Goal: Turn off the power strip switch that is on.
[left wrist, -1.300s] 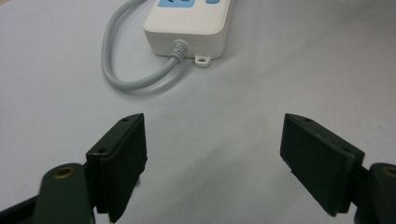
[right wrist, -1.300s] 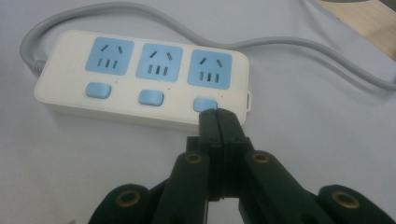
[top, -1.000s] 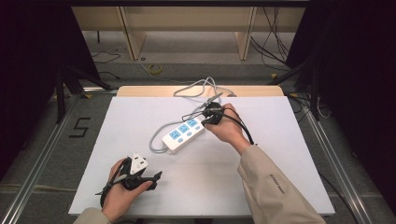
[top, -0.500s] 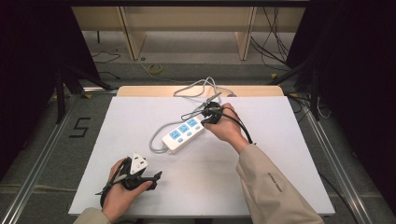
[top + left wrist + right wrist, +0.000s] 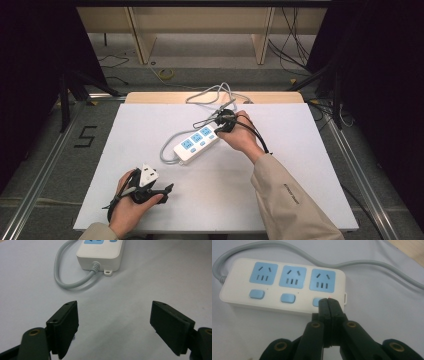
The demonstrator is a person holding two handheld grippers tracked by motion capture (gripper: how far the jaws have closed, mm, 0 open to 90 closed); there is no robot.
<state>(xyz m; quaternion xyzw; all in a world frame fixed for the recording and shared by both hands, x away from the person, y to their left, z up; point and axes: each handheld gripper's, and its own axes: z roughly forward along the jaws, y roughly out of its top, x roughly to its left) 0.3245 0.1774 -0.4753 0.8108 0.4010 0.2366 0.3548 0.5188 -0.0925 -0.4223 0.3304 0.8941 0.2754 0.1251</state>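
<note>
Nearest, the left gripper [image 5: 167, 188] rests on the white table [image 5: 310, 165], jaws wide, nothing between them. Mid-table lies 1 power strip [image 5: 196, 143] (3 blue sockets, 3 blue switches). The right gripper [image 5: 329, 301], jaws pressed together, tips on the end switch [image 5: 316, 301].

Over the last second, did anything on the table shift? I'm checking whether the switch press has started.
Nothing visibly changed. The right tongs stay shut with their tips at the end switch of the power strip; whether they press it cannot be told. The strip and its cable lie where they were, and the left tongs stay open near the table's front edge.
</note>
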